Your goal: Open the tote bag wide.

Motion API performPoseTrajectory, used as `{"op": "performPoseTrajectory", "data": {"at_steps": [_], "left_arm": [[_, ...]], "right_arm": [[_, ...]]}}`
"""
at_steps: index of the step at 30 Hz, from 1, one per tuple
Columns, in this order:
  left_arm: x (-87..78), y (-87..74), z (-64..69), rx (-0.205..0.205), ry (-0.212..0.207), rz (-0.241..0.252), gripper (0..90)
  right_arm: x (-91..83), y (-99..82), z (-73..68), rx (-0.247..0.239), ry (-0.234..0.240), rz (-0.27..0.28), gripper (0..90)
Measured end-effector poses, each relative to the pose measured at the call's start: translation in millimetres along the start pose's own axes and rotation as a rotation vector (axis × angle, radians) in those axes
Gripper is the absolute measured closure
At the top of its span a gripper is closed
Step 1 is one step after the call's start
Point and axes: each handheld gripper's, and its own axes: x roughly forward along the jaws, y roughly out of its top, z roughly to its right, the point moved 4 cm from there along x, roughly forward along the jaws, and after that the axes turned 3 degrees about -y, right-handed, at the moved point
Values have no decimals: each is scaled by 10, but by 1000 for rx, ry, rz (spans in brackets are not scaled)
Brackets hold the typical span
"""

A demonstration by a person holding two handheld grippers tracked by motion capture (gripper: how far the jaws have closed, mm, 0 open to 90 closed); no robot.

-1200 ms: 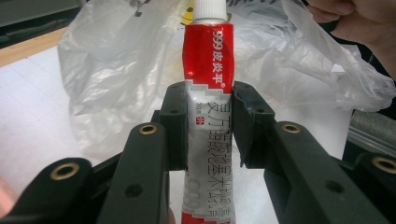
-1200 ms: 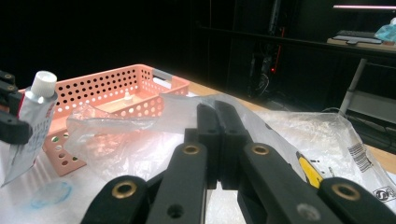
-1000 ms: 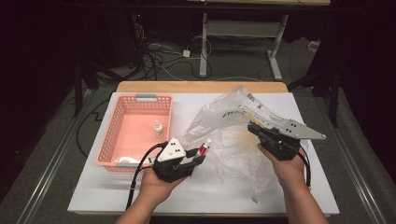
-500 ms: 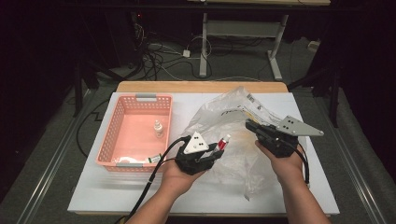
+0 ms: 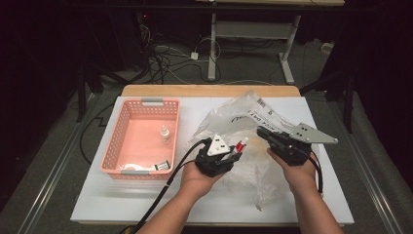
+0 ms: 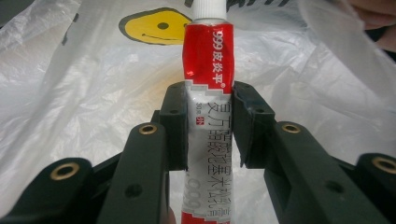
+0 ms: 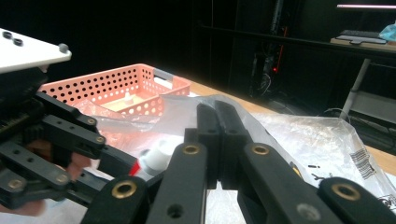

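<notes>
High view: left gripper (image 5: 233, 155) carries red-and-white ointment tube with white cap (image 5: 239, 146) over crumpled clear plastic bag (image 5: 243, 122) on white bench (image 5: 122, 204); right gripper (image 5: 267, 136) pinches bag film. Pink perforated plastic basket (image 5: 127, 129) sits well left. Advice: hold bag mouth taut, feed tube cap-first.

Left gripper view: jaws partly closed, clamped on tube (image 6: 208, 93) mid-body; bag behind.

Right gripper view: jaws fully closed, bag film (image 7: 308, 135) apparently pinched between them.

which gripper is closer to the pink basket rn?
Left. The left gripper, holding a red-and-white tube, is just beyond the pink basket over the plastic bag. The right gripper pinches the bag farther away.
</notes>
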Motion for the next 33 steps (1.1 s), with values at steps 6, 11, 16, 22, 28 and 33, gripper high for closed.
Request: {"op": "performPoseTrajectory", "data": {"at_steps": [6,11,16,22,28,33], "left_arm": [[164,23,-32,-1,21,-16,671],[306,11,-72,-8,25,-42,671],[383,15,-124,-35,22,-44,671],[472,38,-113,-49,16,-35,671],[554,88,-95,-30,20,-44,671],[623,91,-94,-14,40,-56,671]], "right_arm": [[0,10,13,3,-2,8,900],[-8,19,19,6,-1,14,900],[-16,33,27,6,0,24,900],[-13,33,34,12,1,25,900],[-25,44,38,15,5,29,900],[-40,51,51,18,3,32,900]]}}
